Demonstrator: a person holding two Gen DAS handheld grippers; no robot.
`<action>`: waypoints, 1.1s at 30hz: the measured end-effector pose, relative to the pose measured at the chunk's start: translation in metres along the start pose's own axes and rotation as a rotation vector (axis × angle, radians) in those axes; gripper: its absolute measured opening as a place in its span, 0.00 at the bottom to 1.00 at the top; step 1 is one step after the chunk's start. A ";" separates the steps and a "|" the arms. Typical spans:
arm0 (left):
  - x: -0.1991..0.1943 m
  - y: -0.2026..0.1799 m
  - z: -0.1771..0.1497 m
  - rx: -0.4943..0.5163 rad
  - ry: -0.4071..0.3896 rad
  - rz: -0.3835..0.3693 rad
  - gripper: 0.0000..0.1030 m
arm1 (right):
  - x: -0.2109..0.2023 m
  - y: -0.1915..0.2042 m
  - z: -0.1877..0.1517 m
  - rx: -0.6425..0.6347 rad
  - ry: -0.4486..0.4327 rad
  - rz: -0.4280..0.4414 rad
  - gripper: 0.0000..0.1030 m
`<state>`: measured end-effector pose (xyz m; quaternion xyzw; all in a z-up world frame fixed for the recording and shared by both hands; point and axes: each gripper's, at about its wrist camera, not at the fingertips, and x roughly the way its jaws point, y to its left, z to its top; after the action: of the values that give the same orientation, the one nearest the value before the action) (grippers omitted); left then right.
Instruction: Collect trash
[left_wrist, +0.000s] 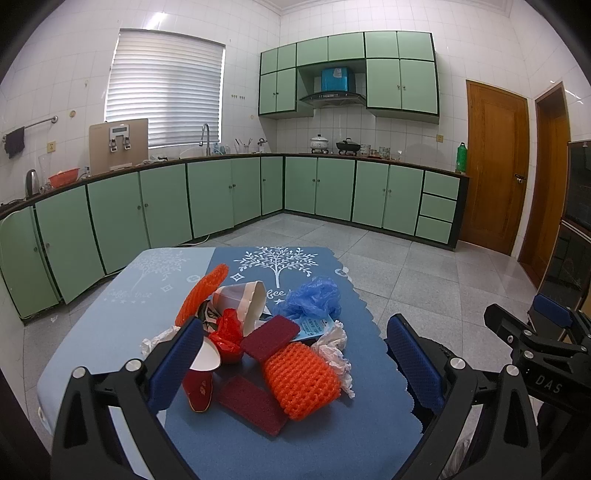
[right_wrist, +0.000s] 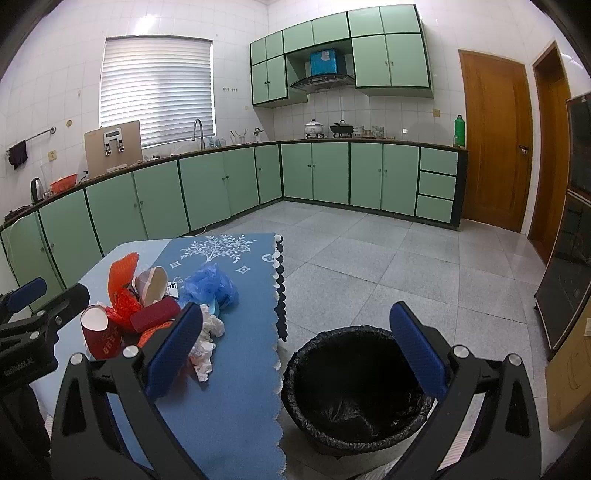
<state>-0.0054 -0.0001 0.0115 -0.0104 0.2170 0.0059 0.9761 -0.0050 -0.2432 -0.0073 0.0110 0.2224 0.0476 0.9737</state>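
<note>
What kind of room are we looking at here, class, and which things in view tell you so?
A home kitchen, most likely. Green cabinets run under a counter with a sink tap, and pots sit beneath a range hood. Trash lies on a table.

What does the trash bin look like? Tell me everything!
The bin is round and dark, lined with a crinkly black plastic bag folded over its rim. It stands upright on the grey tiled floor, right beside the table's scalloped edge. It is open on top and looks empty inside. Nothing else touches it.
</note>
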 end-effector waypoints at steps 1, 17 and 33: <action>0.000 0.000 0.001 0.000 0.000 0.000 0.94 | 0.000 0.000 0.000 0.000 0.000 0.000 0.95; 0.000 0.000 -0.001 0.000 0.000 0.001 0.94 | 0.001 0.000 -0.001 0.000 0.002 0.001 0.95; 0.007 0.002 -0.008 -0.001 0.012 -0.004 0.94 | 0.004 0.006 -0.004 -0.003 0.012 0.009 0.95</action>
<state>-0.0024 0.0016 0.0018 -0.0115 0.2227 0.0040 0.9748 -0.0033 -0.2372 -0.0127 0.0102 0.2283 0.0524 0.9721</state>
